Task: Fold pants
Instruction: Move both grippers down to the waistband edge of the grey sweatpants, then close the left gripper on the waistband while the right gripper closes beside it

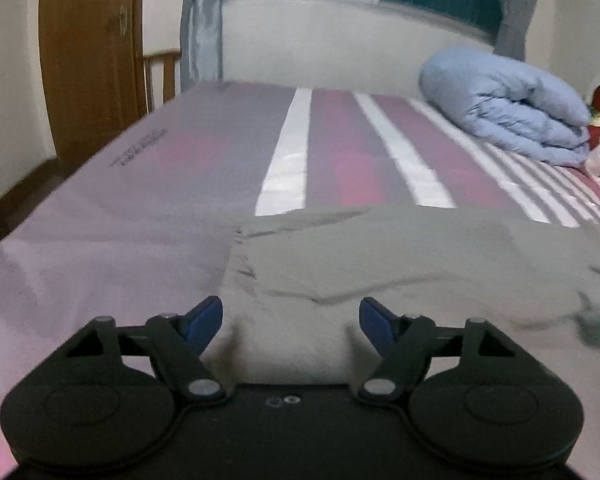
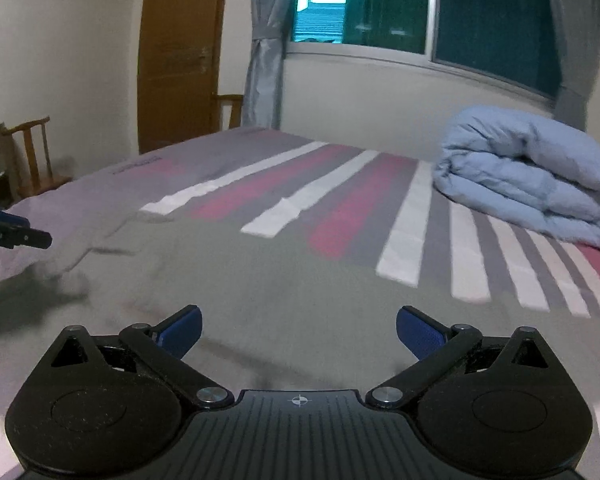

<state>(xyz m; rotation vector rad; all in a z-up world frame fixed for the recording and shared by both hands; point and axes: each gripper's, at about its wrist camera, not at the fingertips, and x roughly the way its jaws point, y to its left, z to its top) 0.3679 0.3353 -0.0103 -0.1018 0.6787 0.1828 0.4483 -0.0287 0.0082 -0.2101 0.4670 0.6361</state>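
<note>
Grey pants (image 1: pixel 380 256) spread flat on bed (image 1: pixel 140 200), 12 o'clock of both grippers. Left gripper (image 1: pixel 291 316) and right gripper (image 2: pixel 299 330) unclenched, empty. Soft, light, probably limp; pinch hem edge.

Striped bed (image 2: pixel 340 184) bears blurry grey pants (image 2: pixel 260 280), folded quilt (image 2: pixel 528 168).

No word, brand or number could be read. A short line of dark print was seen on the bed sheet (image 1: pixel 140 148) near its edge, well ahead of the jaws and off to their left, but it was too blurred and too small to be made out. The same print was seen in the right wrist view, on the sheet's far left part, equally illegible. A small crosshair mark (image 2: pixel 299 400) was stamped on the tool's body, just behind the jaws.
</note>
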